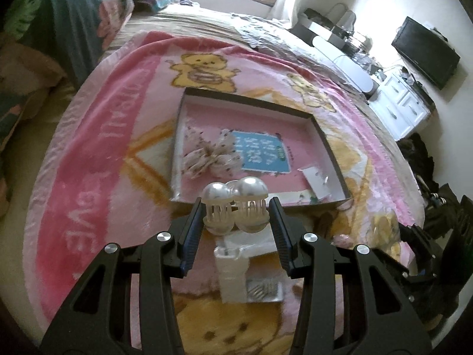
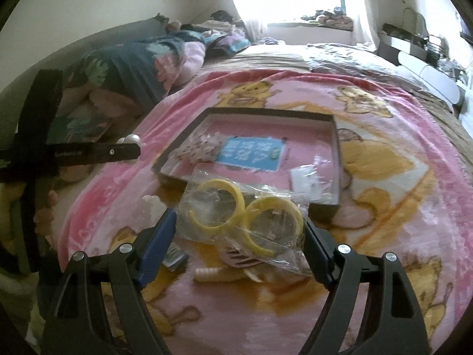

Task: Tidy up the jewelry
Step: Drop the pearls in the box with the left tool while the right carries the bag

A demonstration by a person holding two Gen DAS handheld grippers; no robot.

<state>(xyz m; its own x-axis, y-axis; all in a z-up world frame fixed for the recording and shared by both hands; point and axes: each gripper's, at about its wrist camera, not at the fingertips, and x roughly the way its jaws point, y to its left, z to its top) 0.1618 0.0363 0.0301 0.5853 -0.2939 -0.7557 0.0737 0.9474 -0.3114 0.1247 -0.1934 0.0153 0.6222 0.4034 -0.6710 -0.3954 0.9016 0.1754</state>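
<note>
Bedroom, pink bear blanket (image 1: 97,153) on bed; shallow box (image 1: 322,131) already holds hair bow, blue earring card; left hand-held gripper (image 1: 236,211) clamps pearl cage earrings (image 1: 235,204), right hand-held gripper (image 2: 239,230) wide around bagged yellow hoops (image 2: 251,216); loose pieces left on blanket

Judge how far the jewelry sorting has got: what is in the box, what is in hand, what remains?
Done: the box already holds a blue card, a frilly piece and a small white card.
In hand: the left tongs grip pearl earrings; the right tongs hold a bag of yellow hoops.
Left: a white card and a pink comb-like piece lie on the blanket.
</note>
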